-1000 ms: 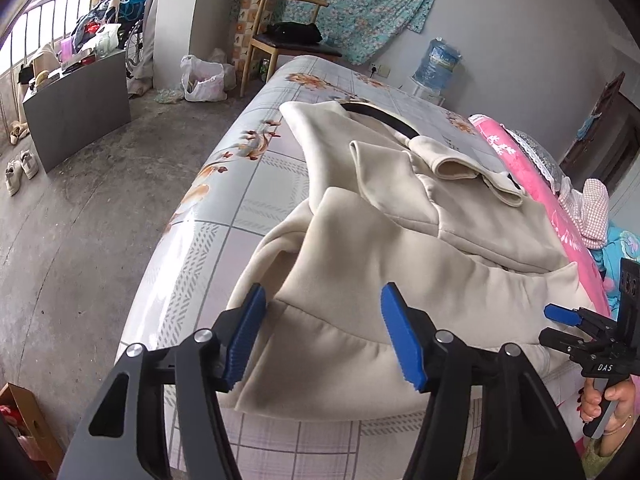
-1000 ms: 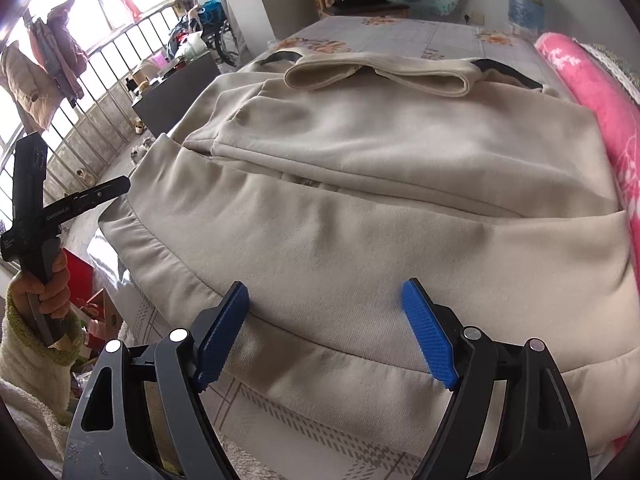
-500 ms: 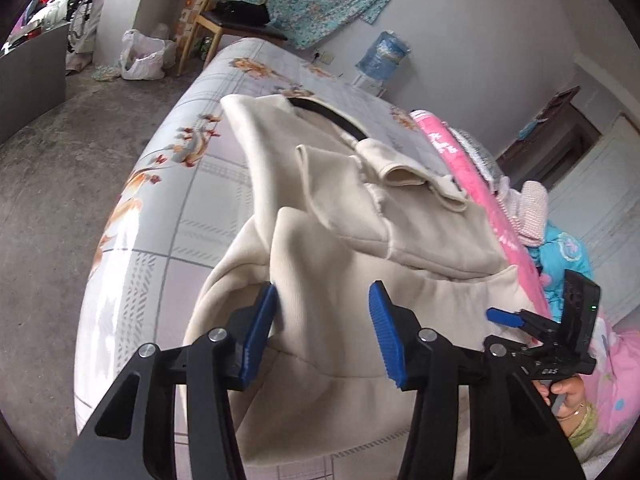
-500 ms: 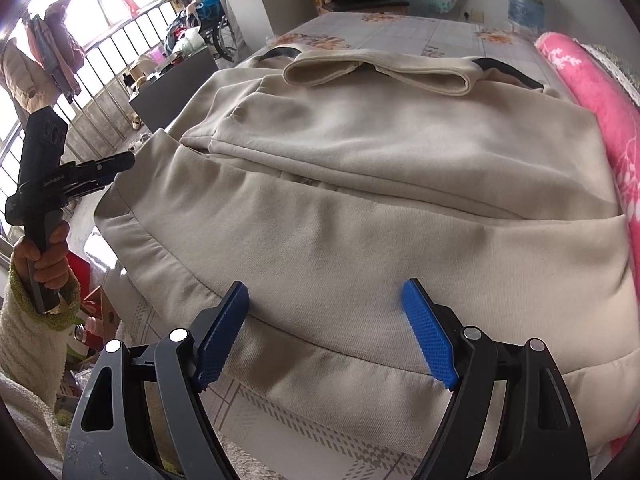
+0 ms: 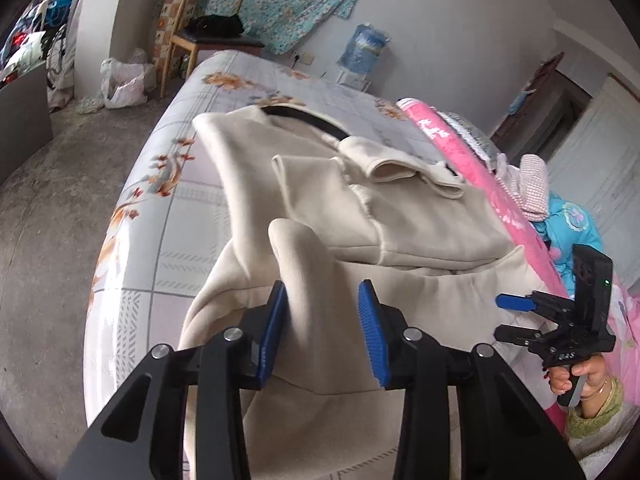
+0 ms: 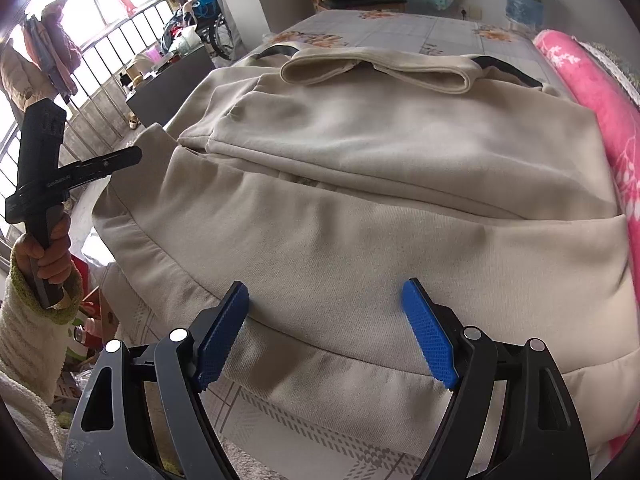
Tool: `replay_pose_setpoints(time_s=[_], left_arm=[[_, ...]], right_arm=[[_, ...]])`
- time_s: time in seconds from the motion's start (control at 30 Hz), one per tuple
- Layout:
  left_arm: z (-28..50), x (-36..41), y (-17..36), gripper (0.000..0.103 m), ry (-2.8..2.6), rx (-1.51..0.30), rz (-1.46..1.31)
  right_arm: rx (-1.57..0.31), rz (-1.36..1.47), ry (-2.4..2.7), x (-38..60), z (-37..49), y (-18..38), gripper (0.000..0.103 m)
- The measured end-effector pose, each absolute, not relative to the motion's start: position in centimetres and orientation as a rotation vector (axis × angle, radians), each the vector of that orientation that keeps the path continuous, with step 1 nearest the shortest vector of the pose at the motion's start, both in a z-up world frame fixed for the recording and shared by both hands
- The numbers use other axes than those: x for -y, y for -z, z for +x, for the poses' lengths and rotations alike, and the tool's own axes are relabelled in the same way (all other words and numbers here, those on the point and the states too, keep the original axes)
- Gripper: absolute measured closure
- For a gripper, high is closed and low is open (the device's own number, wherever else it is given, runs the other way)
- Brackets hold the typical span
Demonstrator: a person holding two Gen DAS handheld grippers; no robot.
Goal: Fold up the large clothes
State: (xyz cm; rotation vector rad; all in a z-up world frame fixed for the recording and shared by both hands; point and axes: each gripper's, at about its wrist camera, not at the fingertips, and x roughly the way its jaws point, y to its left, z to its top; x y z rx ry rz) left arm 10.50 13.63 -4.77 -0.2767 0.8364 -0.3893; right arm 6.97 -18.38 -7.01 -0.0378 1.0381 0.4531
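A cream sweatshirt (image 5: 400,220) (image 6: 380,140) lies spread on the bed (image 5: 240,92), its sleeves folded in over the body. In the left wrist view my left gripper (image 5: 324,320) has a raised fold of the near left hem corner between its blue pads. Its jaws are closing; the left pad touches the cloth and a gap shows at the right pad. My right gripper (image 6: 326,320) stands wide open just above the near hem, gripping nothing. It also shows at the hem's right end (image 5: 498,316). The left gripper (image 6: 134,155) appears side-on at the lifted corner.
A rolled pink blanket (image 5: 460,148) (image 6: 580,80) lines the bed's right side. A wooden chair (image 5: 208,36), a water bottle (image 5: 366,50) and a white bag (image 5: 120,84) stand beyond the bed. Bare concrete floor (image 5: 48,220) runs along the left. A railing (image 6: 100,52) with clutter is far left.
My left gripper has swung right and tilted, its jaws narrowing around the hem corner, which now stands up as a peak between them. The right gripper has stayed still and open.
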Motion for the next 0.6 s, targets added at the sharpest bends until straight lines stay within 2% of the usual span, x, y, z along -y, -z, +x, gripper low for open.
replay_pose_setpoints(time_s=[0.13,0.23,0.33,0.6], left_arm=[[10.8,-12.0,5.3,0.068,0.296,-0.873,-0.146],[11.4,-11.0,6.1,0.077,0.192,-0.916,-0.042],[11.3,-10.3,6.2,0.079,0.141,-0.914,0.021],[10.9,-7.9,6.9,0.08,0.024,-0.892,0.256]], right_arm=[[-1.036,-0.039,-0.455,18.4,6.9,7.0,0.027],[-1.036,-0.035,-0.454,18.4,6.9,7.0,0.028],[-1.033,-0.024,-0.453,18.6,6.8,6.9,0.028],[-0.976,0.006,-0.409,21.5,5.5,5.4,0.03]])
